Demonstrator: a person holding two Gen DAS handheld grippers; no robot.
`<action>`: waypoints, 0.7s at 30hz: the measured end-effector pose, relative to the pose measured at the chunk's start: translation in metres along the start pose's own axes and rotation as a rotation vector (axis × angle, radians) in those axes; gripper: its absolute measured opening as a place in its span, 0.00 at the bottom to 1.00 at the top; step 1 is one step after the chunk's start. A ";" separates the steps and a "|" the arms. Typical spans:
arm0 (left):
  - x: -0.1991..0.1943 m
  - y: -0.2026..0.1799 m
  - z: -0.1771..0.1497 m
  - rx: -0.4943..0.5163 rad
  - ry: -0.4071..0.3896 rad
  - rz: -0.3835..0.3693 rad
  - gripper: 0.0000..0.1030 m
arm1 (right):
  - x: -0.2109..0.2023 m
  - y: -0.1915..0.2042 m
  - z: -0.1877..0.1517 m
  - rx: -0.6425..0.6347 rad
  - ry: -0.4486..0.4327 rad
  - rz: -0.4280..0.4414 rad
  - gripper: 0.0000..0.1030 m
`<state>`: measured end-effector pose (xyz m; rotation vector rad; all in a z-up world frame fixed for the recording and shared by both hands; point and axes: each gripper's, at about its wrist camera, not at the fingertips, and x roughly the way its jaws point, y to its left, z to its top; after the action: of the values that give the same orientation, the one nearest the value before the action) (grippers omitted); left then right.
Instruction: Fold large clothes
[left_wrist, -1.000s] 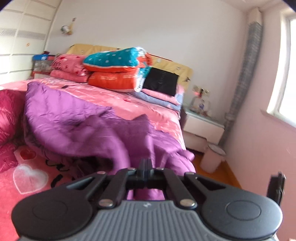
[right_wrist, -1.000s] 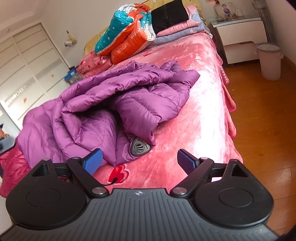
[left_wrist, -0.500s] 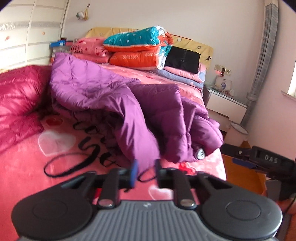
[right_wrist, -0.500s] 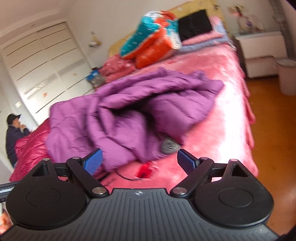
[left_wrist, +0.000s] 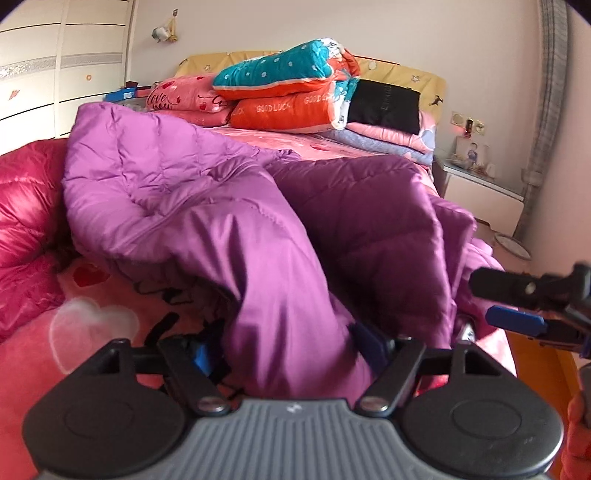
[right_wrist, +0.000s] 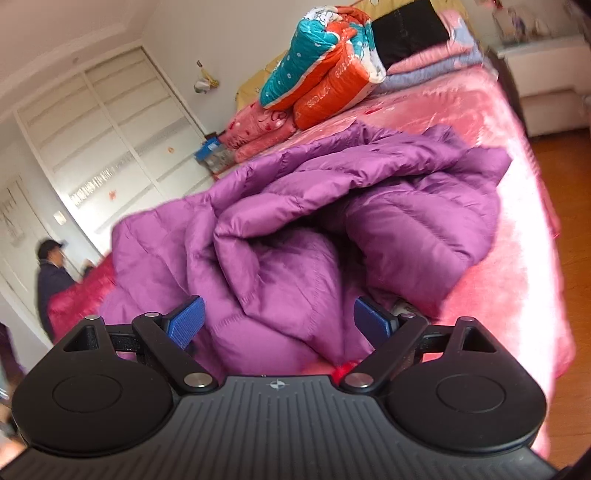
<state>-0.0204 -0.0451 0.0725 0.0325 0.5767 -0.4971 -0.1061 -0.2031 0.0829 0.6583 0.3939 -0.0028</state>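
Jaws wide on both sides, purple coat bunched on the bed, nothing clamped.

L wrist view: left gripper (left_wrist: 286, 345) has jaws spread wide w/ a fold of the purple coat (left_wrist: 236, 206) draped between the pads (left_wrist: 201, 354); cloth sits in the gap but isn't pinched, so no real hold. Right gripper (left_wrist: 515, 320) shows at the edge, also apart, just beside the coat's near edge. Coat lies crumpled across the pink bed (left_wrist: 44, 354), next to a red coat (left_wrist: 26, 206).
R wrist view: right gripper (right_wrist: 277, 325) jaws wide, puffy cloth in between and close to the pads (right_wrist: 186, 325), not clamped. Coat (right_wrist: 332, 206) looks light, soft, springy, shell prob slick; best taken by a stitched hem or seam edge, since a puffy panel would likely slip out.
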 end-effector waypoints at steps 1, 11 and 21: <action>0.002 0.000 -0.001 -0.007 -0.007 0.002 0.69 | 0.004 -0.002 0.003 0.023 0.000 0.023 1.00; 0.006 -0.013 -0.003 0.051 -0.026 -0.018 0.07 | 0.049 0.011 0.015 0.006 0.009 0.106 1.00; -0.031 -0.017 0.013 -0.033 -0.066 -0.125 0.02 | 0.030 0.009 0.029 0.041 -0.083 0.103 0.31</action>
<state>-0.0435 -0.0489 0.1017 -0.0517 0.5239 -0.6074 -0.0674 -0.2100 0.0983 0.7161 0.2805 0.0602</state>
